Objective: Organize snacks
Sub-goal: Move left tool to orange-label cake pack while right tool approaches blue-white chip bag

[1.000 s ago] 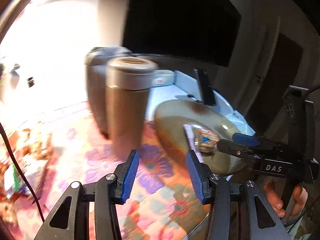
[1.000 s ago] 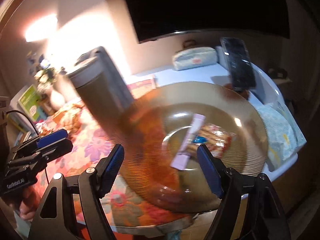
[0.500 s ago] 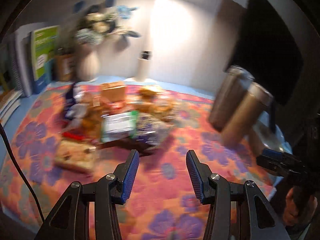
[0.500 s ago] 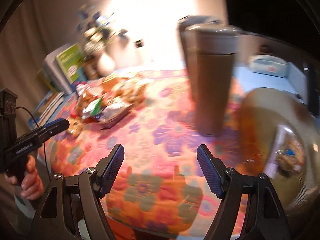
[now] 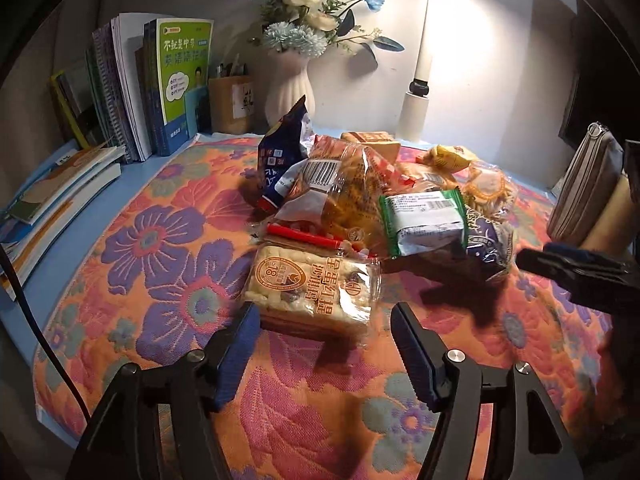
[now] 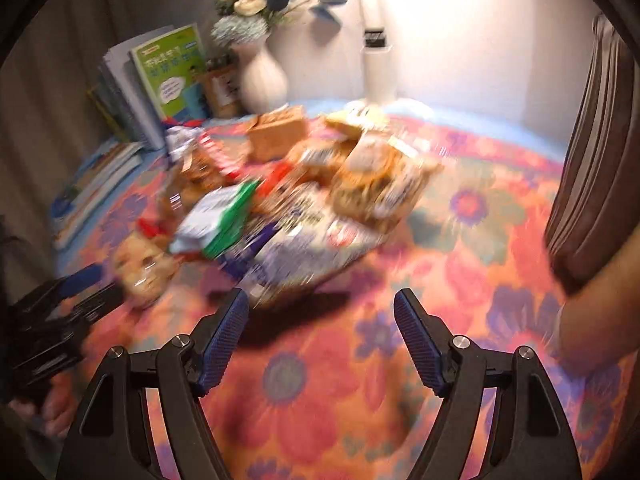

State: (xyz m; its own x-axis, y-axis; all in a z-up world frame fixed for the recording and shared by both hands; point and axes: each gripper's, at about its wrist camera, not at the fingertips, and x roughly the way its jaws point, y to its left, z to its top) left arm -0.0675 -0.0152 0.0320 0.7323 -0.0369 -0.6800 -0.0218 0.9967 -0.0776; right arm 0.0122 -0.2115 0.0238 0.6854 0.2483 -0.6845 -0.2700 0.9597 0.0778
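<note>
A pile of snack packets [image 5: 372,196] lies on the flowered cloth [image 5: 160,264]. Nearest me in the left wrist view is a clear-wrapped cake bar [image 5: 312,288], with a green and white packet [image 5: 424,220], a dark blue bag [image 5: 280,160] and a purple packet [image 5: 488,244] behind it. My left gripper [image 5: 324,320] is open, its fingers just short of the cake bar. My right gripper [image 6: 322,316] is open and empty, close in front of the blurred pile [image 6: 288,200]. It shows from the side in the left wrist view [image 5: 576,268].
Books [image 5: 132,92] stand and lie at the back left, next to a pen holder [image 5: 230,104], a white vase of flowers [image 5: 290,92] and a lamp post [image 5: 420,80]. A grey pouch and a tumbler [image 5: 588,200] stand at the right.
Both grippers have swung left, away from the brown plate and the tumbler, and moved in towards the snack pile. Both stay open and empty.
</note>
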